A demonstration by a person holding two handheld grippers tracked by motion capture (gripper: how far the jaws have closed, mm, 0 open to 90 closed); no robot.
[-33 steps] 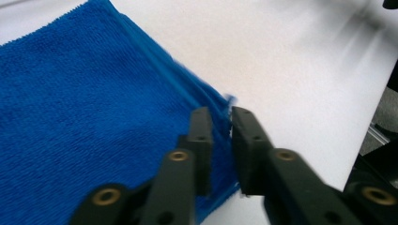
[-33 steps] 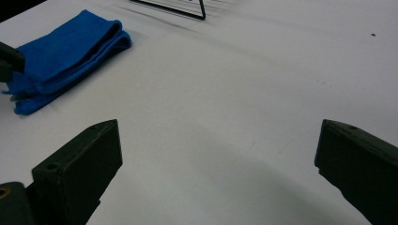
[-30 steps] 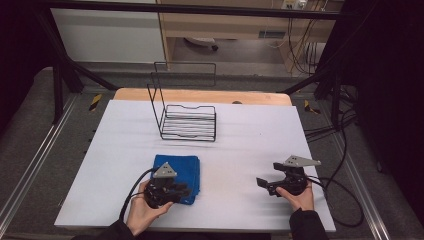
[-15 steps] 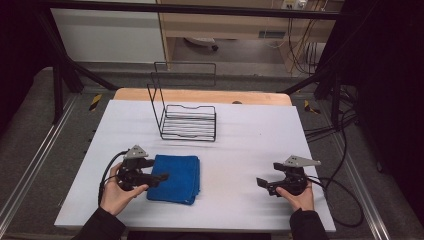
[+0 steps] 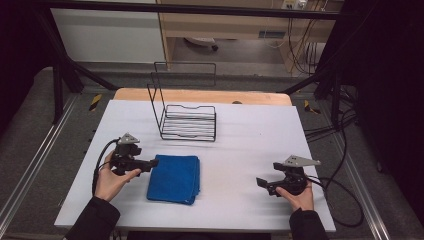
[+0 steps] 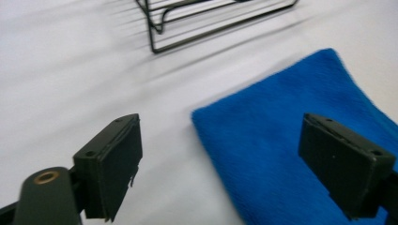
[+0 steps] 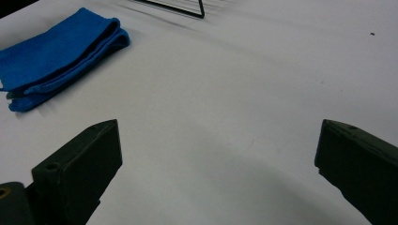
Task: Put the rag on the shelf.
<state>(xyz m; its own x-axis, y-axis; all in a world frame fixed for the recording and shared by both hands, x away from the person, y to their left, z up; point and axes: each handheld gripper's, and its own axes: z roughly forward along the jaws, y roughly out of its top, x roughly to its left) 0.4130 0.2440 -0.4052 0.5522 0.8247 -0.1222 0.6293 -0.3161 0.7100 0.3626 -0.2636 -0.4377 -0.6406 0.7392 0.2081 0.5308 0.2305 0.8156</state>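
Cloth: blue, folded, flat on the white tabletop, near its front edge and left of centre; layered fold edges visible in the right gripper view

Left tongs: just beside the cloth's left edge, tips at its upper left corner, pointing toward it; jaws have just been opening and stand wide apart, released; in the left gripper view the cloth's corner lies between and beyond the jaws, one jaw over the cloth, the other over bare tabletop; nothing gripped

Right tongs: well apart from the cloth, at the tabletop's right front; jaws spread wide, released, bare tabletop between them

Rack: black wire, behind the cloth, apart from it
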